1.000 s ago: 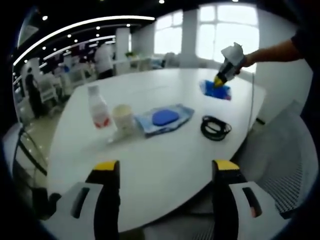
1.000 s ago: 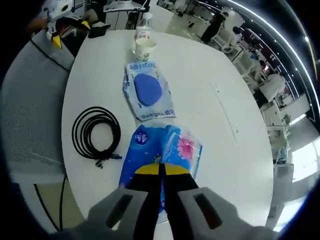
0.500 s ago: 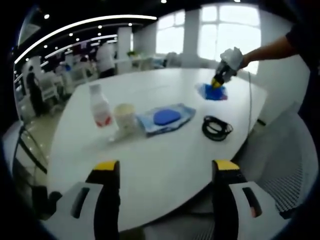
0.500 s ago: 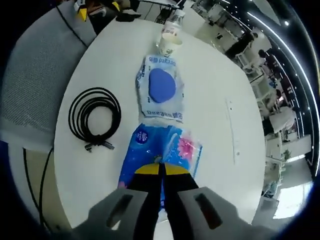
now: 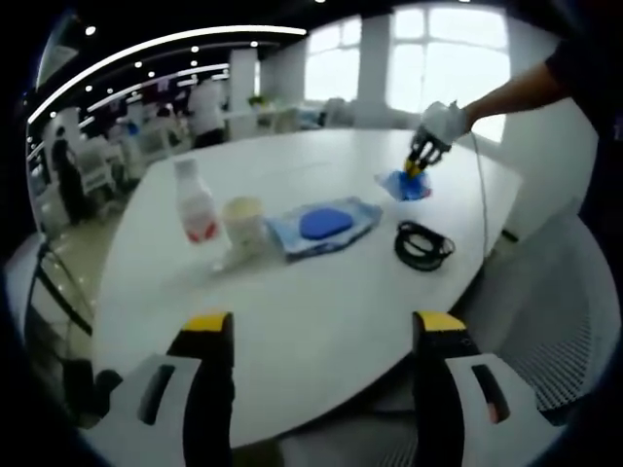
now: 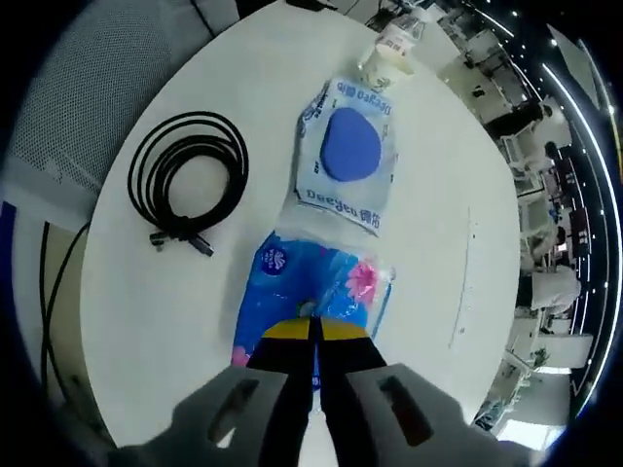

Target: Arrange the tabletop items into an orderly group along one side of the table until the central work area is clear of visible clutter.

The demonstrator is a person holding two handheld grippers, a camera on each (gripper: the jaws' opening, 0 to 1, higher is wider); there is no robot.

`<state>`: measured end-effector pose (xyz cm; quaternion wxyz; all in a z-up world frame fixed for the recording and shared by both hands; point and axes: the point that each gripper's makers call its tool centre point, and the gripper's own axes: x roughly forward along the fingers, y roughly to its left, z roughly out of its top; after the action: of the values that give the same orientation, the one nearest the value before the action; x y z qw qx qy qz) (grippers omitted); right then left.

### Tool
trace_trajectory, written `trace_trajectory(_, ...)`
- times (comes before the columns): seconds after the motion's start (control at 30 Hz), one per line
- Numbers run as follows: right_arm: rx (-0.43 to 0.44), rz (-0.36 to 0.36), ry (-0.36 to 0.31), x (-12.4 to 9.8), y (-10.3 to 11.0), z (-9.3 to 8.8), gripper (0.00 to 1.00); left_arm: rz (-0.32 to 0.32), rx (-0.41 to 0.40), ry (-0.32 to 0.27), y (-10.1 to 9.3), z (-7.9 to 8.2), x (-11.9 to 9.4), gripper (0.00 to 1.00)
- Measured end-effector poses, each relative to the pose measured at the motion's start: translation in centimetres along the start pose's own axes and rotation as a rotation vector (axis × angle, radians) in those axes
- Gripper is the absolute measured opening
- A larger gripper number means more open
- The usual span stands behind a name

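Tissue pack (image 6: pixel 313 292), the blue one with the pink flower print, had been drawn along the bench (image 6: pixel 146 321) toward the flat packet with the blue disc (image 6: pixel 348 156): a second earlier a strip of bare white lay between the two, and now the pack's far edge touched or just overlapped the packet's near edge. From the left gripper view the same pack (image 5: pixel 404 184) had likewise slid closer to the packet (image 5: pixel 324 223), which I took to mean the items were being gathered into one row, with this step close to finished. The right hand-held gripper (image 6: pixel 311 331) had its yellow-tipped jaws pressed together on the near edge of the pack, pinching it, and reached out over the bench at the end of an outstretched arm, angled down onto the pack. Beyond the packet stood the paper cup (image 6: pixel 387 66) and, just past it, the bottle (image 6: pixel 404 34), so that pack, packet, cup and bottle lay roughly in one line. The coiled black cable (image 6: pixel 187 178) lay to one side of the packet, apart from that line, and would probably still need moving. The left hand-held gripper (image 5: pixel 317 327) hung over the near part of the bench, well short of the packet, its jaws spread wide and holding nothing, level and idle.
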<state>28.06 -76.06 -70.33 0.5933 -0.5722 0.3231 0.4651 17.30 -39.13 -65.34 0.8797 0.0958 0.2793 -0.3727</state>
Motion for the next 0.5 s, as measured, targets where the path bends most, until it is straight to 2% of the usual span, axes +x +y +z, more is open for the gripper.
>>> trace_trajectory(0.5,-0.008,0.035,0.041,2.5,-0.6,-0.8,0.00,0.016,-0.004,0.018,0.2,-0.1,0.0,0.71)
